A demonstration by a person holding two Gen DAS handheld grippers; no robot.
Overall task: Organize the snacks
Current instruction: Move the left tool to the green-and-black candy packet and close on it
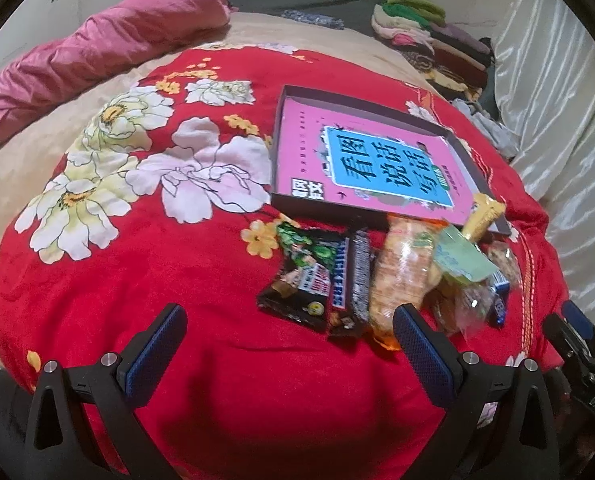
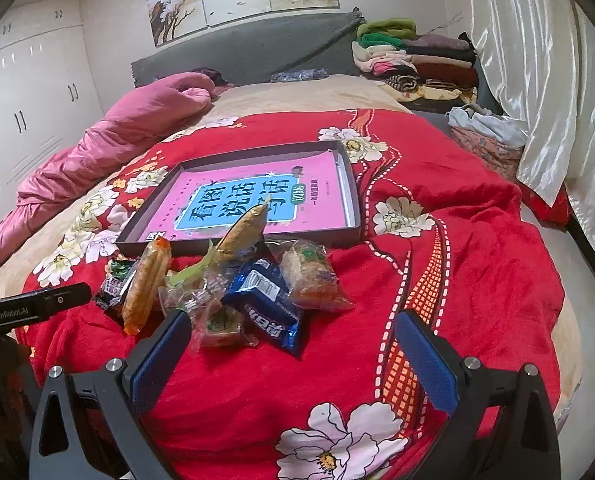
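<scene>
Left wrist view
left gripper (image 1: 289, 334): jaws spread wide, holding nothing, above the red blanket (image 1: 177, 280)
snacks (image 1: 377, 276): heaped on the blanket just in front of the tray (image 1: 281, 120)

Right wrist view
right gripper (image 2: 293, 340): jaws wide apart, empty
blue packet (image 2: 265, 300): nearest in the heap, tray behind, pink book (image 2: 257, 196) inside it

The left gripper (image 1: 289, 344) is held low and level, its jaws spread wide with nothing between the blue pads (image 1: 153, 352). The right gripper (image 2: 293, 352) sits just beside it, to its right, likewise gaping wide and empty, both pointing forward together.
</scene>
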